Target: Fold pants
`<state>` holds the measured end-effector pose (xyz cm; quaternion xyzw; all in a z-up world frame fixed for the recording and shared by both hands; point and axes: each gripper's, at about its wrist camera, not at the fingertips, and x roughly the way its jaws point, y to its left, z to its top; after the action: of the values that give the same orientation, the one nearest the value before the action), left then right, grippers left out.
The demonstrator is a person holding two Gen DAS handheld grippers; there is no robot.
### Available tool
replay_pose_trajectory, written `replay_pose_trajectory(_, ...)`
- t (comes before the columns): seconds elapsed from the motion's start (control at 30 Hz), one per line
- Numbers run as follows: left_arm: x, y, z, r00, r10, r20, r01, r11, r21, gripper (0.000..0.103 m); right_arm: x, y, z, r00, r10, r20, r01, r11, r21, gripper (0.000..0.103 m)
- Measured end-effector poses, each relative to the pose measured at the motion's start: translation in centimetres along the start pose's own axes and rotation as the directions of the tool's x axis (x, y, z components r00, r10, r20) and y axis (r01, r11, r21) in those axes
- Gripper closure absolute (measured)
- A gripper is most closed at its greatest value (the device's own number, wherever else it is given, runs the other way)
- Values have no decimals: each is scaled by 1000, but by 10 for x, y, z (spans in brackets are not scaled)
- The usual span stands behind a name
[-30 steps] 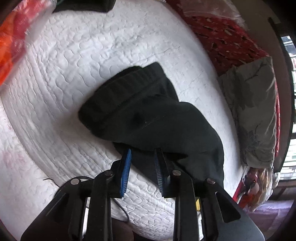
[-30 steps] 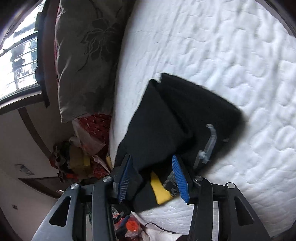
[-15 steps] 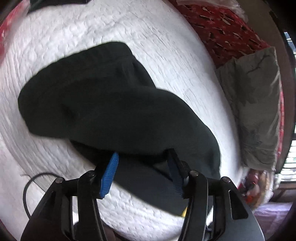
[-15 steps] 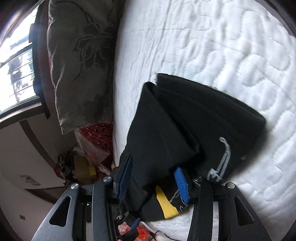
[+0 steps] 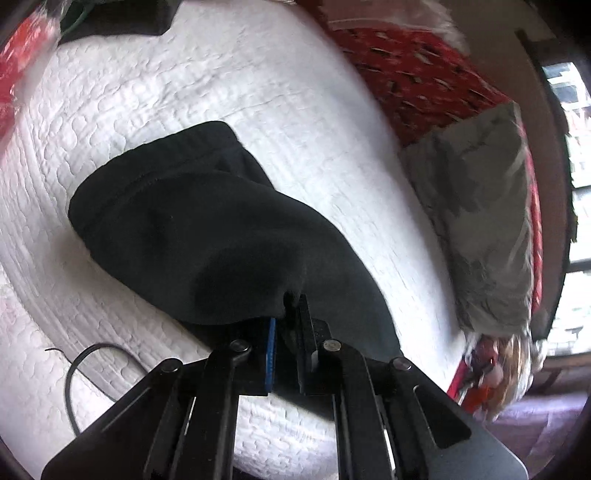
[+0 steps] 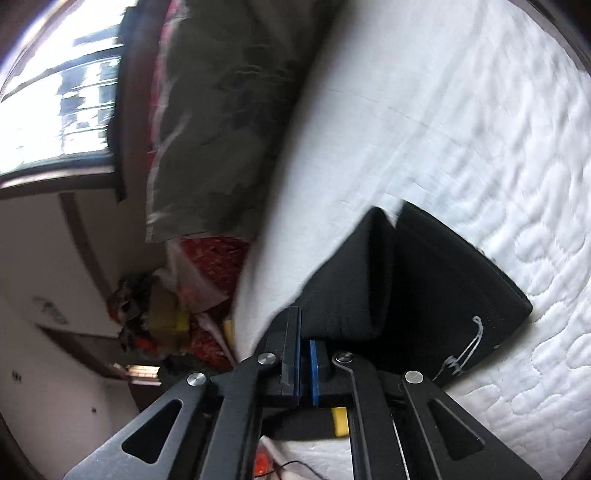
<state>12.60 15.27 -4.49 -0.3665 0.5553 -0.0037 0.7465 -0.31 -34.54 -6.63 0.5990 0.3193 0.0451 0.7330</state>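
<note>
The black pants [image 5: 192,229] lie folded on the white quilted bed [image 5: 258,96], waistband toward the far left. My left gripper [image 5: 286,314] is shut on the near fold of the pants. In the right wrist view the pants [image 6: 424,288] show as stacked black layers with a white drawstring [image 6: 465,350] at the right. My right gripper [image 6: 303,339] is shut on the near edge of the pants.
A grey floral pillow [image 5: 480,229] and a red patterned blanket [image 5: 413,77] lie at the bed's right side. A black cable [image 5: 92,362] lies on the quilt near my left gripper. Dark clothing [image 5: 122,18] sits at the far edge. Clutter [image 6: 159,314] lies beside the bed.
Both grippers were open around the pants' near edge and have closed on the fabric. The left view has drawn back slightly, the fabric bunching at the jaws.
</note>
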Motion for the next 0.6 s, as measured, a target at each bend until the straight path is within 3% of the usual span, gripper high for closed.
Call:
replay_pose_trajectory(0.13,19,3,-12,998,58,-15,-57,997,42,96,-24,1,-2,999,32,-5,-32,999,-16,100)
replay_pose_trajectory(0.17,33,12,-15,995,88,-57,-86,996,27,96,-27,-4,-4,999,32,-10,-32,999,-13,100)
replay_pose_trajectory(0.27,54,29,-17,988,90,-130,-93,995,-23,96,-29,-31,-5,997,-75,-21,75,997,-4,99)
replay_pose_trajectory(0.37,45,37,-18,989,57,-138,-59,998,-10,93,-30,-55,-8,993,-109,-48,111,993,45,95)
replay_pose_trajectory(0.43,25,35,-18,991,57,-120,-51,998,47,92,-32,-56,-9,990,-114,-83,117,993,32,93)
replay_pose_trajectory(0.53,-9,32,-16,996,69,-64,-59,988,140,92,-46,-50,-7,988,-122,-93,123,992,-3,84)
replay_pose_trajectory(0.6,-31,32,-6,997,72,-10,-69,984,163,92,-63,-41,-2,991,-119,-59,117,993,-28,62)
